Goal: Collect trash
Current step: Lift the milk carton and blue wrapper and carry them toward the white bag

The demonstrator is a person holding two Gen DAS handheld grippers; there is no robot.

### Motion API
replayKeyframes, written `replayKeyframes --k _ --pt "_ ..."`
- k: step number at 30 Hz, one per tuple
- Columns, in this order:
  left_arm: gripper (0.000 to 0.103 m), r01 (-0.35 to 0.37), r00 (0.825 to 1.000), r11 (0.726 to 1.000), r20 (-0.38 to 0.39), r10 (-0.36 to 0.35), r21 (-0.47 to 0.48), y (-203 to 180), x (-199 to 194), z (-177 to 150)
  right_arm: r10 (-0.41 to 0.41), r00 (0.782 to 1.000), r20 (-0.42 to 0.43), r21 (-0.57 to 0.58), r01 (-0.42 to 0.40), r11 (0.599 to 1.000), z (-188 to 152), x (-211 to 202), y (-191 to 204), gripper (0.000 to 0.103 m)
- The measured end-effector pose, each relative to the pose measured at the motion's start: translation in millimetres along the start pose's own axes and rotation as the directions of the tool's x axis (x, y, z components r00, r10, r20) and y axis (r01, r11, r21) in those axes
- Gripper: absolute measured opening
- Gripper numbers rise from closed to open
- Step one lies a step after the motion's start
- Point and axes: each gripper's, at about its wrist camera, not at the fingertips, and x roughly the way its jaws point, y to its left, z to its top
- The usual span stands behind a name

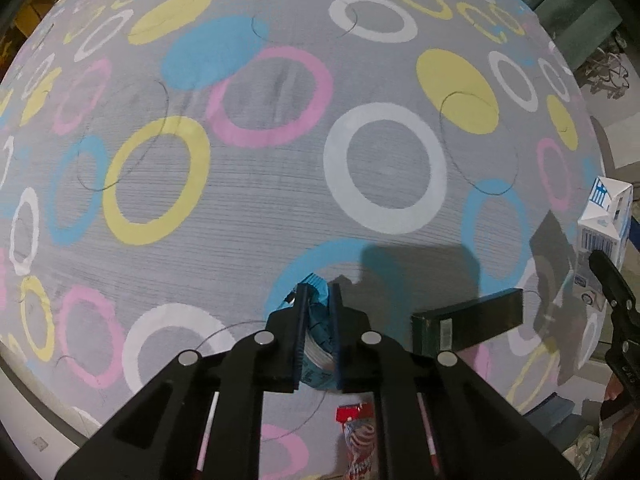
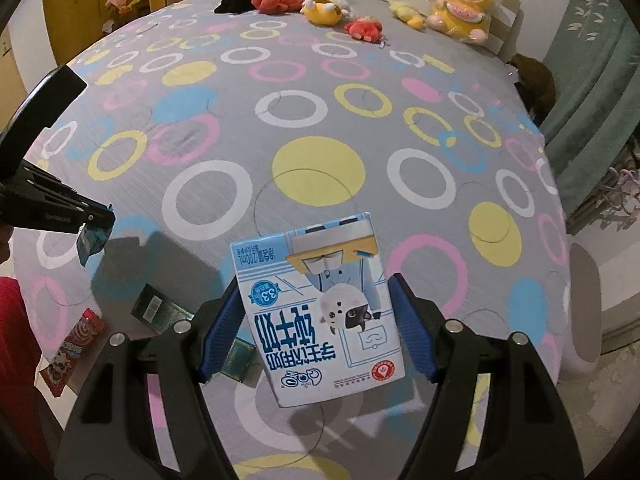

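Blue wrapper pinched in left claw, jaws pressed tight on it, lifted off the bed. Milk carton gripped upside down btwn the blue pads of right claw, also above the bed. Still lying on the sheet: dark box just beside left claw, red wrapper below it. Plush toys along far edge.
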Motion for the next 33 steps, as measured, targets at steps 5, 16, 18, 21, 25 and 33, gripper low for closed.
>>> replayKeyframes --k 5,16,18,21,25,33 --pt "0.011 -0.002 0.999 1.000 0.038 0.001 0.030 -3 -22 5 0.007 1.000 0.010 0.031 -0.007 0.999 -4 -24 7 0.070" --pt "0.011 0.009 0.994 0.995 0.107 -0.020 0.097 -16 -74 -44 0.000 0.998 0.069 0.051 -0.003 0.999 -25 -102 41 0.070" --pt "0.011 0.007 0.993 0.994 0.114 -0.020 0.113 -20 -81 -57 -0.007 0.997 0.074 0.048 0.004 0.999 -31 -114 48 0.070" --pt "0.011 0.007 0.993 0.991 0.118 -0.023 0.137 -23 -93 -81 -0.006 0.997 0.080 0.046 0.003 0.999 -41 -132 61 0.070" --pt "0.011 0.007 0.992 0.986 0.123 -0.028 0.167 -27 -101 -106 -0.009 0.996 0.089 0.046 0.005 0.999 -57 -153 80 0.070" --pt "0.011 0.015 0.993 0.978 0.115 -0.039 0.206 -33 -106 -159 -0.005 0.997 0.074 0.050 0.001 0.999 -91 -175 117 0.070"
